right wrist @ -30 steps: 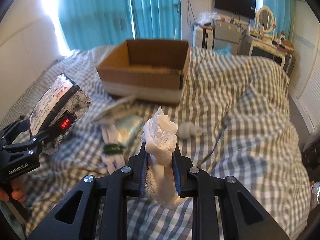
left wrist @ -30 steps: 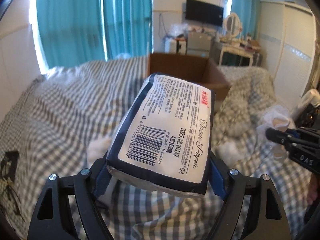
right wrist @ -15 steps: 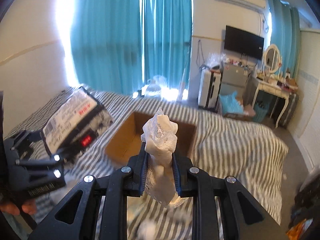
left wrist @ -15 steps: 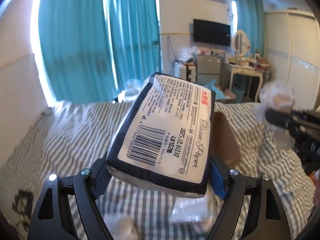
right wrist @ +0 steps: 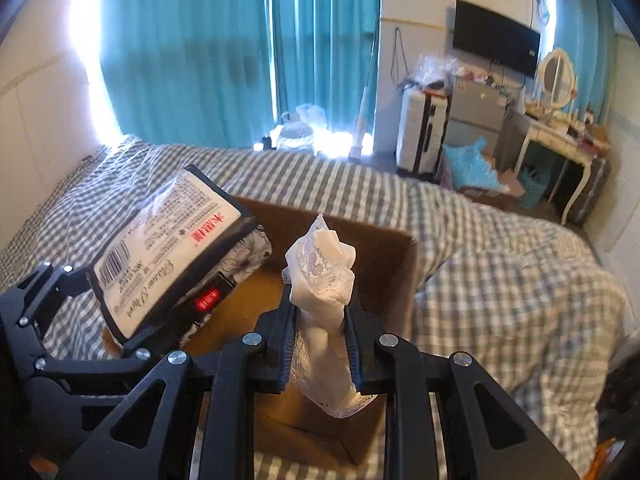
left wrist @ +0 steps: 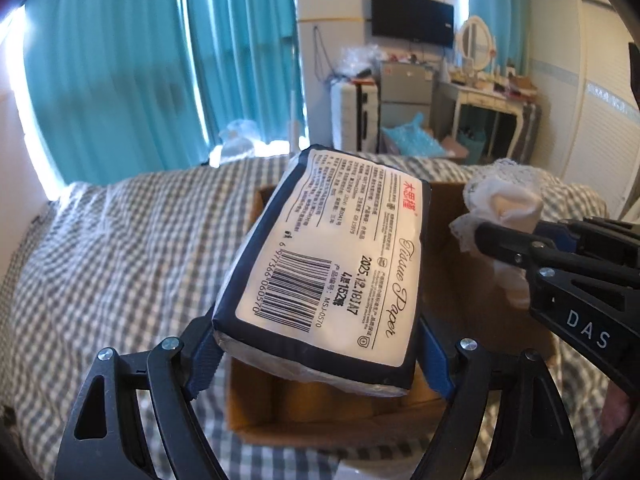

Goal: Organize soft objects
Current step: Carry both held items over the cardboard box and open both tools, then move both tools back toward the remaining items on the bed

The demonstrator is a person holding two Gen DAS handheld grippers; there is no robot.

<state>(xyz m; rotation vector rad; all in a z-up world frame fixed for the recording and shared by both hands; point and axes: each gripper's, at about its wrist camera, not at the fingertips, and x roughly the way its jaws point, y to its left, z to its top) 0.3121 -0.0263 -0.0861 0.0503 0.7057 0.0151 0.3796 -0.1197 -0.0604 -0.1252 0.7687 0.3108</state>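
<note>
My left gripper (left wrist: 316, 344) is shut on a pack of tissue paper (left wrist: 336, 268), white label with a dark blue edge, and holds it above the open cardboard box (left wrist: 280, 420). The pack also shows in the right wrist view (right wrist: 168, 256). My right gripper (right wrist: 318, 320) is shut on a rolled white lace cloth (right wrist: 322, 280) and holds it above the same box (right wrist: 384, 256). The cloth also shows in the left wrist view (left wrist: 504, 200), right of the pack.
The box sits on a bed with a grey checked cover (right wrist: 500, 264). Teal curtains (right wrist: 224, 40) hang behind the bed. A white dressing table (right wrist: 560, 136), a small fridge (right wrist: 476, 112) and a wall television (right wrist: 496, 40) stand at the back right.
Both grippers lifted from low over the bed and moved forward. They now hold the tissue pack and the lace cloth directly above the open box. Both grips are unchanged.
</note>
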